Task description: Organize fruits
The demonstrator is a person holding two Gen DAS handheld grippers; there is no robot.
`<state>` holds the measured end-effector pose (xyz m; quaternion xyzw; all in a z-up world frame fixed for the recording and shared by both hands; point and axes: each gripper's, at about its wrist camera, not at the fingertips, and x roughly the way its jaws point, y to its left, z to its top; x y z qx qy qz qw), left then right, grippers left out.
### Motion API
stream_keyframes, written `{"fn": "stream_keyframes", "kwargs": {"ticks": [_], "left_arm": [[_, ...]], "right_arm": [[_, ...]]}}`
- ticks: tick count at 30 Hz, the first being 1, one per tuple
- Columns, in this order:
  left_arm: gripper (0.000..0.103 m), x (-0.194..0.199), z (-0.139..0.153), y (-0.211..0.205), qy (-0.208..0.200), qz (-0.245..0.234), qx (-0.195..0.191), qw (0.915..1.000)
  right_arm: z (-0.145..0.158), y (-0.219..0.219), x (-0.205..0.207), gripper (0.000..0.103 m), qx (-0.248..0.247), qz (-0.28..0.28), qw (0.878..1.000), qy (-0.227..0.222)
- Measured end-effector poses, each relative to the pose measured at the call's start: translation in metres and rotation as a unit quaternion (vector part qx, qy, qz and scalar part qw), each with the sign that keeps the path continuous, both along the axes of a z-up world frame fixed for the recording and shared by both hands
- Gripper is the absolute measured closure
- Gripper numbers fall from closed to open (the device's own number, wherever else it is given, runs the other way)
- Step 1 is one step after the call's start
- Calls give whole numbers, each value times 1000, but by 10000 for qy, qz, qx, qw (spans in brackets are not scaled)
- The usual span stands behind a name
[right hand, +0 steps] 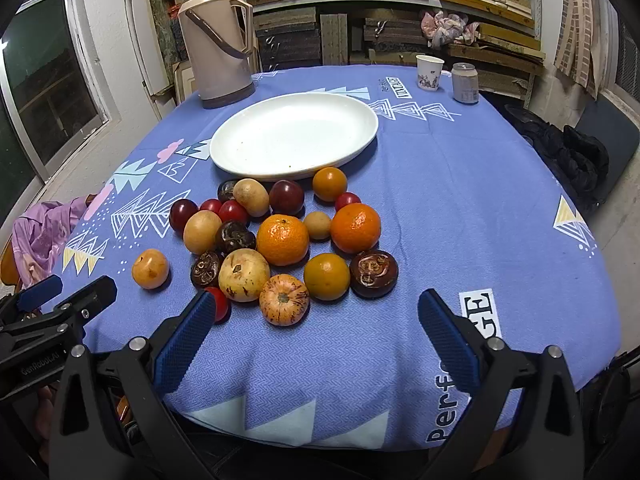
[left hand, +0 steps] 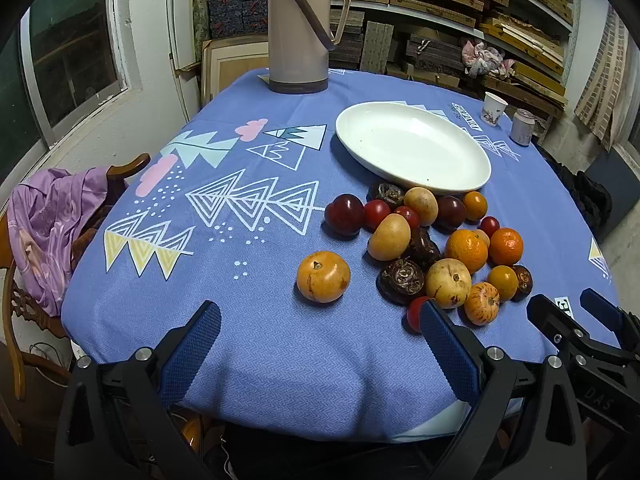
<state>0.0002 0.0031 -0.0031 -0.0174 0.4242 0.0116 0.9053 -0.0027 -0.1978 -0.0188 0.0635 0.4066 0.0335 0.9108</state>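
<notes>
An empty white oval plate [left hand: 412, 148] [right hand: 294, 136] lies on the blue patterned tablecloth. Just in front of it is a pile of fruit [left hand: 428, 240] [right hand: 280, 240]: oranges, dark red plums, yellow-brown fruits, small red ones and dark brown knobbly ones. One orange-yellow fruit [left hand: 323, 282] [right hand: 150, 269] sits apart, left of the pile. My left gripper [left hand: 319, 307] [right hand: 80, 284] hovers open over the near table edge, just in front of that lone fruit. Open as well, my right gripper [right hand: 317, 300] [left hand: 572, 304] hangs in front of the pile, with a striped orange fruit [right hand: 284, 300] near its left finger. Neither holds anything.
A tall beige thermos [left hand: 298, 28] [right hand: 218, 40] stands at the back left. A paper cup [right hand: 429, 72] and a can [right hand: 465, 83] stand at the back right. A wooden chair with purple cloth [left hand: 52, 224] is beside the table's left. Shelves of boards fill the background.
</notes>
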Motion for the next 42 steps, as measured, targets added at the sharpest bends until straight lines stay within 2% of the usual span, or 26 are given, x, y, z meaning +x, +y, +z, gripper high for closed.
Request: {"fn": "stream_keyframes", "kwargs": {"ticks": [42], "left_arm": [[3, 1, -4, 1, 84, 19, -22, 10000]], "right_arm": [[-5, 3, 4, 4, 61, 78, 9998, 151]]}}
